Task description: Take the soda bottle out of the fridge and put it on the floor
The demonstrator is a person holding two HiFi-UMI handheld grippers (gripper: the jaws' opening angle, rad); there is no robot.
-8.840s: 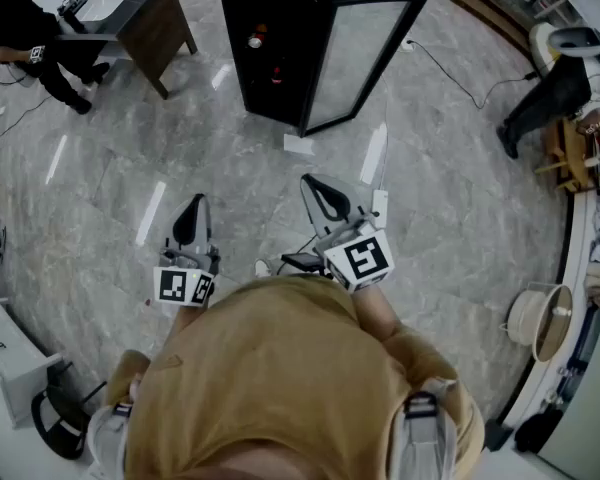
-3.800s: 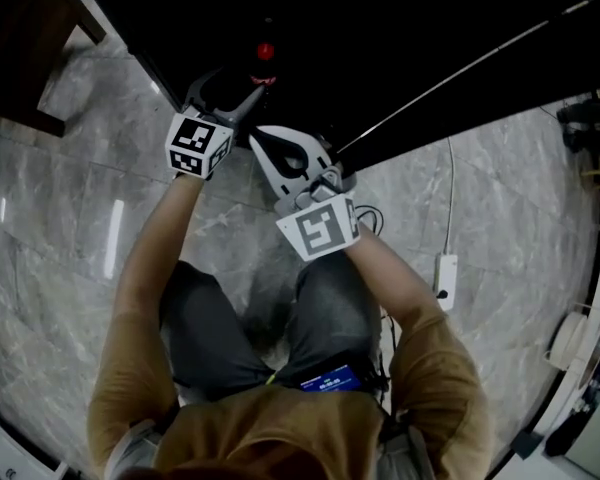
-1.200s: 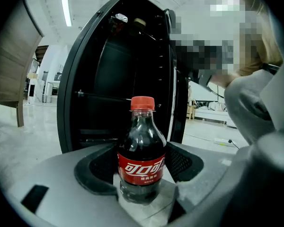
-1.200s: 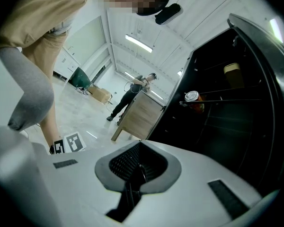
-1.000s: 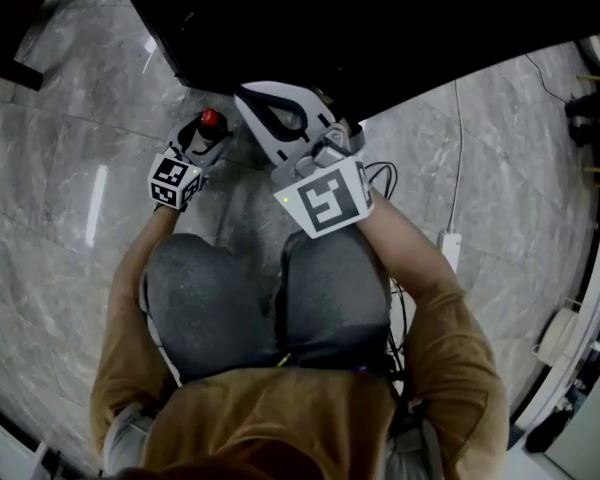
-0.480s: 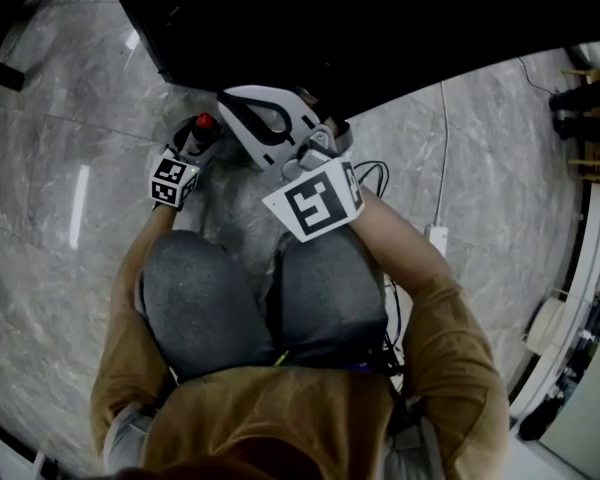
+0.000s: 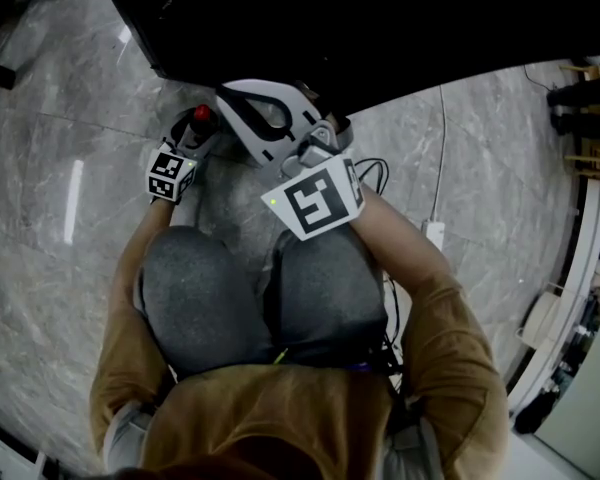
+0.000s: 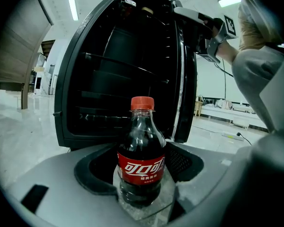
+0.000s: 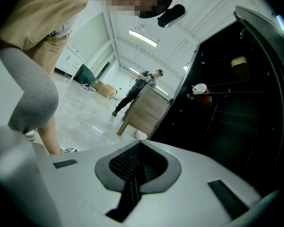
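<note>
Soda bottle (image 8: 141, 160) stands upright in the left gripper (image 7: 192, 136), jaws wide and pressing its sides, base at the floor (image 7: 60, 118) just in front of the open fridge (image 8: 113, 79). Right gripper (image 9: 138, 155) is empty, jaws closed together.

Your left gripper (image 8: 142, 186) has its jaws closed against the sides of the soda bottle (image 8: 142, 141). The bottle is upright, with its red cap on and its red label towards the camera. Marble floor (image 8: 19, 131) shows around its base; contact cannot be told. Just beyond, the fridge (image 8: 113, 74) stands open, with dark wire shelves inside. Upper right: your right gripper (image 8: 184, 14) at the fridge's top edge, with your grey-trousered knee (image 8: 258, 74) below it.
</note>
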